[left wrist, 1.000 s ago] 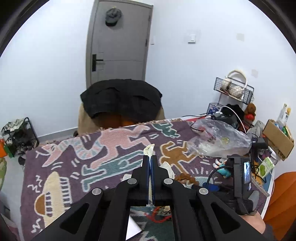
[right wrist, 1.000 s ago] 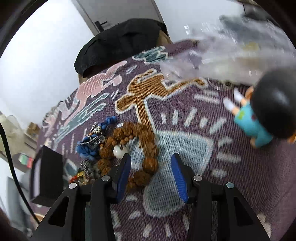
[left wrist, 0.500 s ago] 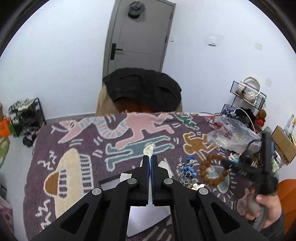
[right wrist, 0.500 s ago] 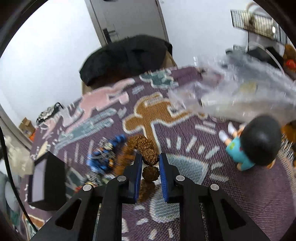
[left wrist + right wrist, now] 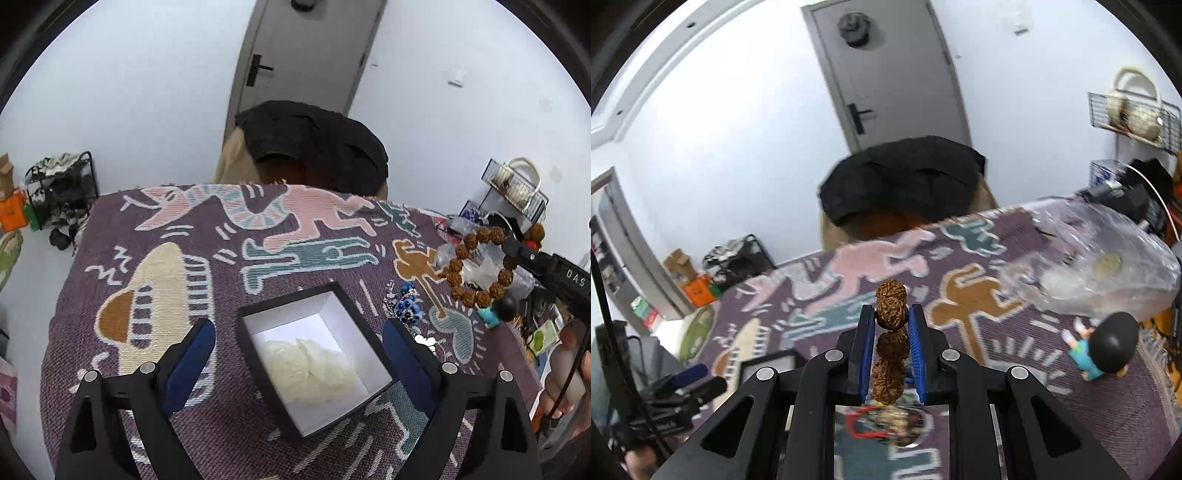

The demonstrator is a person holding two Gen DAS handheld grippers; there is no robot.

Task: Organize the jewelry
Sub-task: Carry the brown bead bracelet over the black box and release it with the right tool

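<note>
The right hand-held gripper [image 5: 892, 321] was clamped on a brown bead bracelet [image 5: 480, 267], which hung lifted above the patterned cloth [image 5: 155, 221] on the worktop. The left hand-held gripper [image 5: 299, 347] stood spread wide over an open black box [image 5: 291, 421] holding pale stuffing [image 5: 308, 363], with blue jewelry [image 5: 406, 304] lying just beside.

Bracelet lifted, box open.
Brown knobbly-bead bracelet [image 5: 480, 266] hangs clear of the cloth; black, white-lined box [image 5: 314, 360] holds a pale bundle [image 5: 308, 363].
</note>
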